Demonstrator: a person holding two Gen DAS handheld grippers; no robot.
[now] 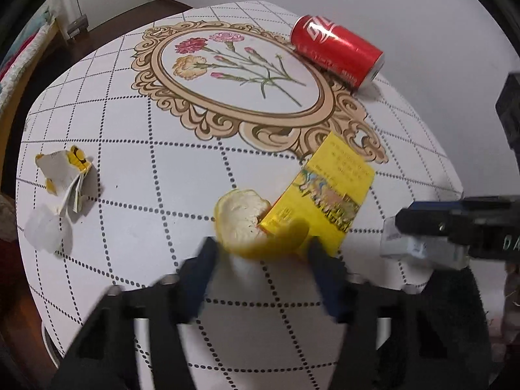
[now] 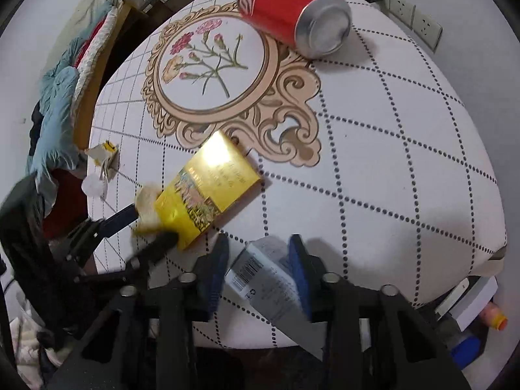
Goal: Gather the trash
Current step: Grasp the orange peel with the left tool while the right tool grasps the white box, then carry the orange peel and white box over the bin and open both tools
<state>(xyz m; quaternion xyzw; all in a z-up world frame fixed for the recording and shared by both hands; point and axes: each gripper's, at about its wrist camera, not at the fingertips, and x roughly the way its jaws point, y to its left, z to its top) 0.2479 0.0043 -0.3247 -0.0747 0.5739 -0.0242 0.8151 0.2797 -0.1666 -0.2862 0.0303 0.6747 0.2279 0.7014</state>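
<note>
A yellow peel (image 1: 243, 224) lies on the white table (image 1: 162, 169), touching a yellow box (image 1: 328, 195). My left gripper (image 1: 263, 253) is around the peel, one finger on each side; it is blurred, and contact is unclear. In the right wrist view the peel (image 2: 148, 208) sits between the left gripper's fingers (image 2: 152, 227). My right gripper (image 2: 260, 253) is shut on a grey-white carton (image 2: 269, 279), also seen in the left wrist view (image 1: 419, 243). A red can (image 1: 338, 50) lies on its side at the far edge. Crumpled wrappers (image 1: 68, 175) lie at the left.
The yellow box (image 2: 208, 191) lies near the floral emblem (image 2: 208, 61). The red can (image 2: 292, 16) is near wall sockets (image 2: 416, 19). Bedding (image 2: 58, 104) lies beyond the table's left edge. A bottle and boxes (image 2: 477, 305) sit below the right edge.
</note>
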